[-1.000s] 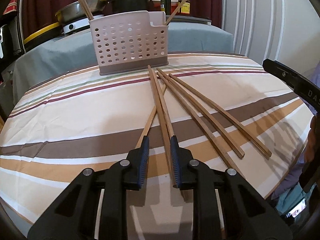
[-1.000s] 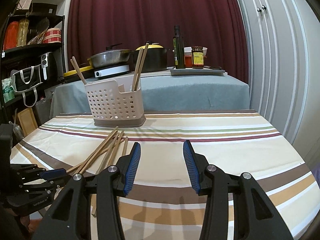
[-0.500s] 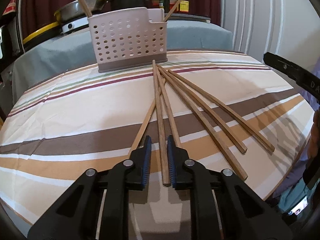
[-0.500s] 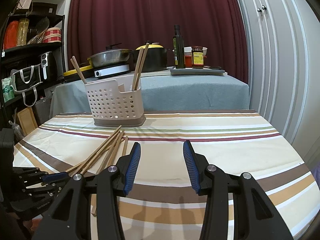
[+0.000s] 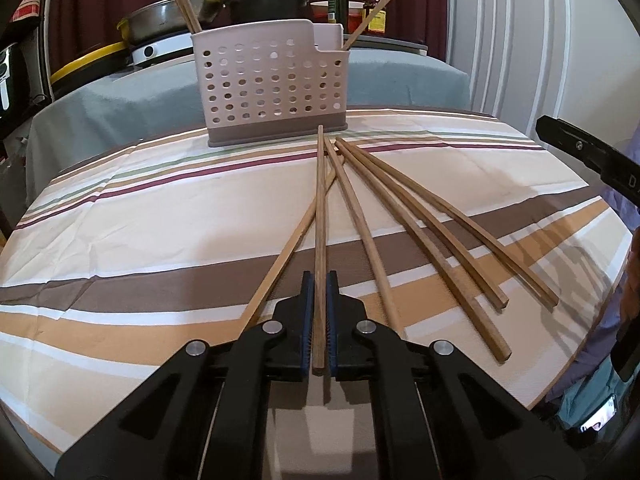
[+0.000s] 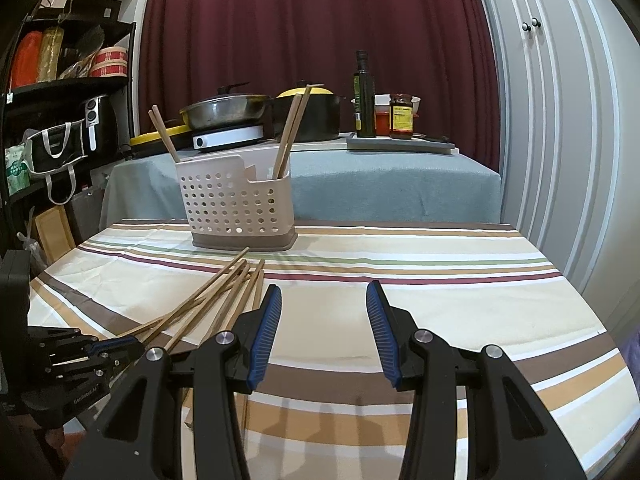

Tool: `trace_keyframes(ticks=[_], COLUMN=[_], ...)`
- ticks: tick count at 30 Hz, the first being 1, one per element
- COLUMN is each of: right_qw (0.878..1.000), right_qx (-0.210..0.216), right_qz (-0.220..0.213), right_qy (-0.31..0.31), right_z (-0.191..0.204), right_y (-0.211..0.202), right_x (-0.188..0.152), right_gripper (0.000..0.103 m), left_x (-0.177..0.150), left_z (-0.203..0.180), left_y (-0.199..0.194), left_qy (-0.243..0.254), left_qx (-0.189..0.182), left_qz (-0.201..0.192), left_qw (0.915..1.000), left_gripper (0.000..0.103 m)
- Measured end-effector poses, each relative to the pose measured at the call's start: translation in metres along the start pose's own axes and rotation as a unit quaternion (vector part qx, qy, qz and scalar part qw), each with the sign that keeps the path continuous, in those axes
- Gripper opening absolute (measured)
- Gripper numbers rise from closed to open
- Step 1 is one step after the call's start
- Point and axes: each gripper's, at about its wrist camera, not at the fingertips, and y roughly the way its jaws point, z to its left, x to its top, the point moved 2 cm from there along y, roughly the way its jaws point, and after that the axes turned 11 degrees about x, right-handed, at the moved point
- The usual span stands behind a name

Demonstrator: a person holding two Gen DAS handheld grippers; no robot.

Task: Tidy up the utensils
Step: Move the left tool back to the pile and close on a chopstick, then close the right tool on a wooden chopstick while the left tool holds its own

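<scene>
Jaws of the left gripper (image 5: pixel 319 312) are pressed in on a single wooden chopstick (image 5: pixel 319 216), caught near its thick end so that the long thin part runs straight ahead toward the utensil caddy (image 5: pixel 272 88). Holding it at the butt looks deliberate: the tip leads, which suits dropping it point-first into a compartment. The stick's far end lies on the striped tablecloth (image 5: pixel 160 216) just short of the caddy's base, so it seems gripped but not yet lifted.

Beside it, five more loose chopsticks (image 5: pixel 420 224) fan out from a shared point near the caddy, one crossing under the held stick to the left, the others spreading right. They are touching or overlapping at the far ends, which makes picking one at a time sensible.

The right gripper (image 6: pixel 323 328) hangs above bare worktop with its jaws spread wide and nothing between them, apparently waiting.

The perforated caddy stands upright at the back of the worktop, with chopsticks already leaning out of both ends.
</scene>
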Motion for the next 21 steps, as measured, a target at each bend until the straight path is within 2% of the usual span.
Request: trace_keyframes(ticks=[7, 13, 21], right_qw=[1.0, 0.999, 0.997], right_qx=[0.011, 0.033, 0.063], right_qz=[0.008, 0.025, 0.043], right_qy=[-0.007, -0.016, -0.007], right_z=[0.01, 0.024, 0.036], right_y=[0.004, 0.003, 0.006], right_x=[-0.004, -0.022, -0.049], right_gripper=[0.044, 0.044, 0.034], left_x=[0.001, 0.001, -0.001], left_z=[0.012, 0.016, 0.019], left_y=[0.002, -0.003, -0.004], left_qy=[-0.01, -0.006, -0.011], left_qx=[0.001, -0.004, -0.007], left_qz=[-0.001, -0.009, -0.009], left_qw=[1.0, 0.9999, 0.9999], left_gripper=[0.007, 0.006, 0.006])
